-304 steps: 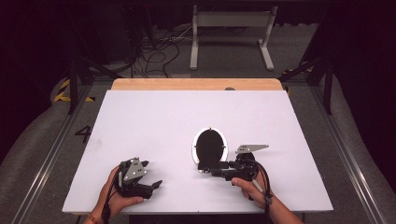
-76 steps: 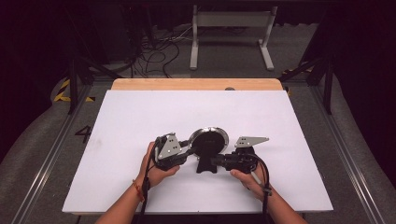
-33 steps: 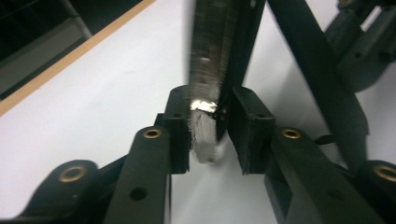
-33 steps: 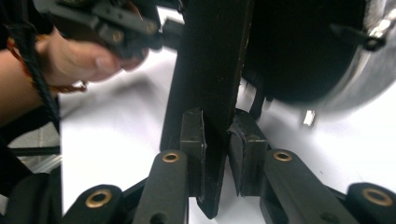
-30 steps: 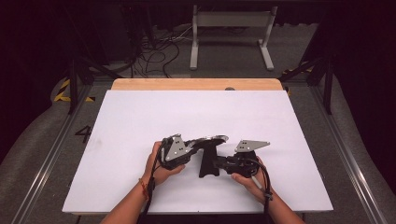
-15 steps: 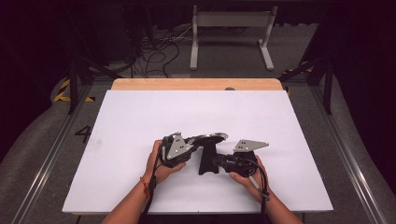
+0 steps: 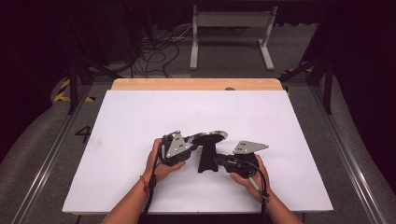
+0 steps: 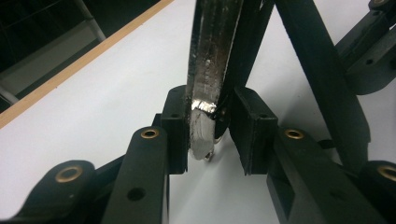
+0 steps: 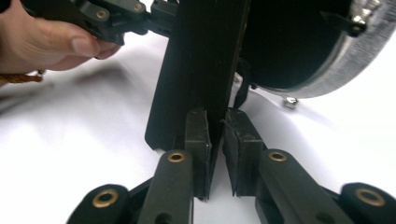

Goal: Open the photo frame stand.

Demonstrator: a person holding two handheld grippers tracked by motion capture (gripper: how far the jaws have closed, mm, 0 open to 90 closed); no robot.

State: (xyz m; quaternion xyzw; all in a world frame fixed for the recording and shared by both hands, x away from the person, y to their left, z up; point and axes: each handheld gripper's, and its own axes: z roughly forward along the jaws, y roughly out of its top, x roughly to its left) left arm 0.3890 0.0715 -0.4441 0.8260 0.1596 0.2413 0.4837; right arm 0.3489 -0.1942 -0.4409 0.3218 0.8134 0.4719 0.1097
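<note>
**Mirror held off the table by both grippers**

Round mirror point(image 7: 209, 137) with a silver rim sits tilted near flat above the front middle of the white table point(image 7: 140, 116), and its black stand point(image 7: 206, 158) hangs down from it toward the table. Left gripper point(image 7: 189, 140) is clamped on the mirror's rim: in the left gripper view the shiny rim edge point(image 8: 208, 93) stands between the two black pads, tight against the left pad. Right gripper point(image 7: 216, 162) is clamped on the stand: in the right gripper view the flat black plate point(image 9: 201, 70) runs down into the narrow gap between its pads, and those jaws have just been closing. Left hand point(image 7: 161, 163) and right hand point(image 7: 247, 175) sit close together, near the table's front edge.
</note>
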